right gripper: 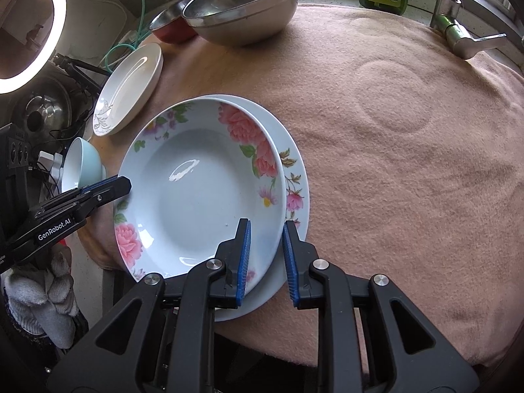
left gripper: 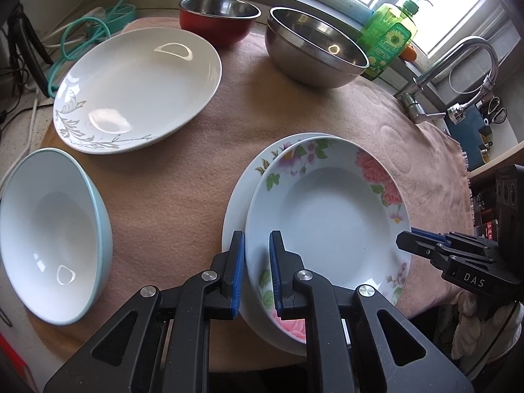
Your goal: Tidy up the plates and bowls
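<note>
A deep floral plate (left gripper: 330, 216) (right gripper: 199, 193) rests off-centre on a second floral plate (left gripper: 239, 213) (right gripper: 294, 177) on the pink towel. My left gripper (left gripper: 257, 275) straddles the upper plate's near-left rim, jaws open with a gap on both sides. My right gripper (right gripper: 267, 258) straddles its near-right rim, also open. Each gripper shows in the other view, left gripper (right gripper: 108, 186), right gripper (left gripper: 409, 239). A white leaf-pattern plate (left gripper: 137, 88) (right gripper: 127, 88), a tilted pale blue bowl (left gripper: 52, 232) (right gripper: 82, 163), a red bowl (left gripper: 217, 18) and a steel bowl (left gripper: 314, 49) (right gripper: 242, 3) stand around.
A pink towel (right gripper: 409, 163) covers the counter. A green soap bottle (left gripper: 389, 39) and a faucet (left gripper: 458, 68) stand at the back right by the window. Cables (left gripper: 82, 32) lie at the back left. A ring light (right gripper: 32, 32) glows at the left.
</note>
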The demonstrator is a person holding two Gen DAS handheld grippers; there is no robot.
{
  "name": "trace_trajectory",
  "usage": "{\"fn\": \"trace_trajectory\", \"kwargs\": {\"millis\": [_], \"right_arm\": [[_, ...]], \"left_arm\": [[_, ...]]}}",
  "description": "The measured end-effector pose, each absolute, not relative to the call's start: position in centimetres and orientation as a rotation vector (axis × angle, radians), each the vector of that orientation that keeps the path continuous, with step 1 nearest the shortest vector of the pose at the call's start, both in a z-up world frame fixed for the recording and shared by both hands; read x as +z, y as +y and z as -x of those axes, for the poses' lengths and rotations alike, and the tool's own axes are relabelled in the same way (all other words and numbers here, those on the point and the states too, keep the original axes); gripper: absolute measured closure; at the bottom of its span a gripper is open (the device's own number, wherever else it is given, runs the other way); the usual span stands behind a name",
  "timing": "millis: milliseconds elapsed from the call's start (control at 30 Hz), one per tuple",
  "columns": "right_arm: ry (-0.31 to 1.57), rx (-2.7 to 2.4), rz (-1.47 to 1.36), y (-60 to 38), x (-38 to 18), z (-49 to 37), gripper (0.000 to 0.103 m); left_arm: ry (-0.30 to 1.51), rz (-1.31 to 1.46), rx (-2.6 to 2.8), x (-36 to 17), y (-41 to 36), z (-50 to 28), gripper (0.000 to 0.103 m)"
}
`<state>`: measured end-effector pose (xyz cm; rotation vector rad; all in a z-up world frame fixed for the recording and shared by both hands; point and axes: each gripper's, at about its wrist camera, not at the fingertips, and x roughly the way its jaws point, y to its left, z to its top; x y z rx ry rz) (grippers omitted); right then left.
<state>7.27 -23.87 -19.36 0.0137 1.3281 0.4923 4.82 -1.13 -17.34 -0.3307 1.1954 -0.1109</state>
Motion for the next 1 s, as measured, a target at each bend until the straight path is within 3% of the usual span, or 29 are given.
{"fn": "trace_trajectory", "kwargs": {"millis": [400,467,533,567,1000], "right_arm": [[1.233,0.484,-0.033,-24.1,-16.1,-6.9,0.08],[1.203,0.483,-0.022,-23.8,-15.1,-6.8,0.075],[1.167,0.472,-0.023,-23.4,-14.2,-6.6,0.06],[1.152,0.473,-0.03,-23.2,-13.7,-6.6,0.059],[1.024,0.486,-0.163,-19.5,-11.0,-7.1,0.058]], "left_arm": [[1.102,0.306,-0.117,-14.1,0.1,-4.3,0.088],[1.082,0.301,-0.121,-13.3,0.6,-4.3,0.088],[1.061,0.299,-0.125,-12.5,1.1,-4.1,0.088],[1.052,0.298,-0.124,-12.2,1.5,-4.1,0.088],[1.006,0.331,-0.05,-10.8,8.8,-4.9,0.088]]}}
